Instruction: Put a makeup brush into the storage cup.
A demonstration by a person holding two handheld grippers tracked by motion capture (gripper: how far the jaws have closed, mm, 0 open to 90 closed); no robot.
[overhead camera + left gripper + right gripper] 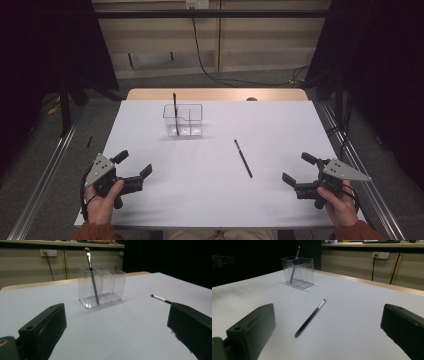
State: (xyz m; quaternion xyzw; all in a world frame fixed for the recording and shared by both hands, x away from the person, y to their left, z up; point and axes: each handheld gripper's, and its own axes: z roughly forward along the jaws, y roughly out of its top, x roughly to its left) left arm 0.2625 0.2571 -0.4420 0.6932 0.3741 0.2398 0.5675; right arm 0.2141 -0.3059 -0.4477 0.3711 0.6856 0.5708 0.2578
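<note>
- The white table [150, 200] offers wide bare surface across the lower half of the high view, between the left gripper [134, 169] at lower left and the right gripper [295, 172] at lower right.
- Both grippers have their jaws spread wide, with nothing between them.
- A clear organizer [183, 120] stands at upper centre, well apart from both grippers; a brush [175, 112] leans upright in its left compartment, rising above the rim.
- A second brush [243, 158] lies flat right of centre, with bare table all around it.
- Left and right table edges are open; metal rails [45, 170] run beside them.
</note>
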